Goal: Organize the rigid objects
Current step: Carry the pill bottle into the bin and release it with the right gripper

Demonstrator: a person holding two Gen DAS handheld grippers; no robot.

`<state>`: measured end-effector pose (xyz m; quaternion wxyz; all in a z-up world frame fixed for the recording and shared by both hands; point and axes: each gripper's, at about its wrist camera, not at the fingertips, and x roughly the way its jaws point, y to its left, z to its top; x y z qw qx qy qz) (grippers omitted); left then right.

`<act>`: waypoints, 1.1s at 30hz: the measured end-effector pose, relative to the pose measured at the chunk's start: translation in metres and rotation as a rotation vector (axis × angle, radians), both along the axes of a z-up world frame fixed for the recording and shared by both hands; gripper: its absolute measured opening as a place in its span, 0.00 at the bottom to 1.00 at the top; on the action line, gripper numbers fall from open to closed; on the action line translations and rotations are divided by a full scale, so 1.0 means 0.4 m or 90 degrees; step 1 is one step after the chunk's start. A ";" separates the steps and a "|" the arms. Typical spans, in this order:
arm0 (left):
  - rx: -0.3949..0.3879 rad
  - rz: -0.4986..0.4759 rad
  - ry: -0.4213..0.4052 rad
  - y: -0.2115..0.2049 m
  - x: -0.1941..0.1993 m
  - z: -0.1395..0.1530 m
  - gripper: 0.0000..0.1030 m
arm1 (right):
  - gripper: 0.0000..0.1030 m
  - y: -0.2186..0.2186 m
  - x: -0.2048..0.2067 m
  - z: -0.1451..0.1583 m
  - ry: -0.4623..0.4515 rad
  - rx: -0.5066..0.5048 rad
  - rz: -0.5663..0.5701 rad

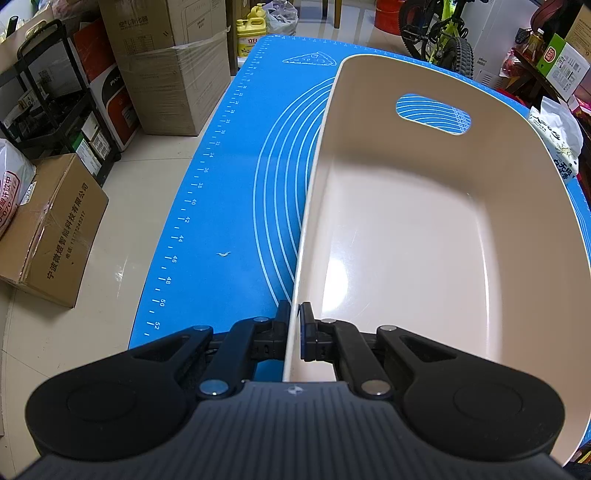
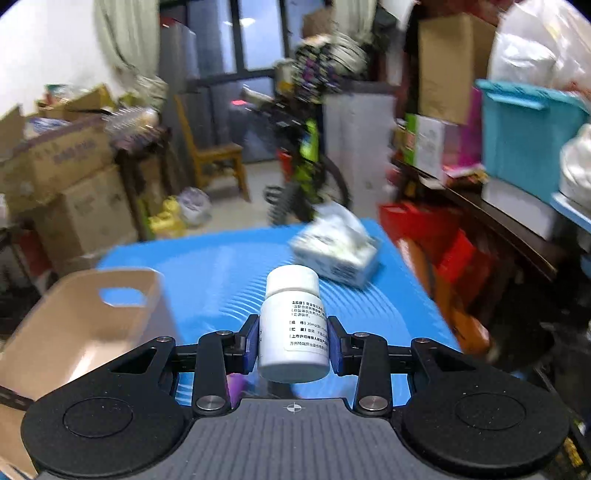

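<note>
A beige plastic basket (image 1: 424, 240) with a handle slot stands on the blue mat (image 1: 229, 206); its inside is bare. My left gripper (image 1: 294, 328) is shut on the basket's near-left rim, one finger inside and one outside. My right gripper (image 2: 293, 341) is shut on a white pill bottle (image 2: 293, 325) with a printed label, held above the mat (image 2: 229, 266). The basket also shows in the right wrist view (image 2: 74, 332), lower left of the bottle.
A white tissue pack (image 2: 338, 251) lies on the mat beyond the bottle; it also shows at the mat's right edge (image 1: 557, 136). Cardboard boxes (image 1: 55, 232), a black cart (image 1: 55, 107) and a bicycle (image 1: 443, 33) stand around the table.
</note>
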<state>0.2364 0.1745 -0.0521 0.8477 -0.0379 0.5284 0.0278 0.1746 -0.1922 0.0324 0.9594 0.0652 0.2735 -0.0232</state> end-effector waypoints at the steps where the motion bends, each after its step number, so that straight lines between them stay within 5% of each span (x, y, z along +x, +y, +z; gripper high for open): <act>1: 0.000 0.000 0.000 0.000 0.000 0.000 0.06 | 0.43 0.020 0.008 0.010 -0.003 0.006 0.013; 13: 0.000 0.000 0.000 -0.001 -0.001 -0.001 0.06 | 0.43 0.269 0.076 0.032 0.001 0.021 0.134; 33: 0.002 -0.001 -0.003 -0.001 0.000 -0.001 0.05 | 0.43 0.481 0.193 -0.144 0.226 -0.069 0.232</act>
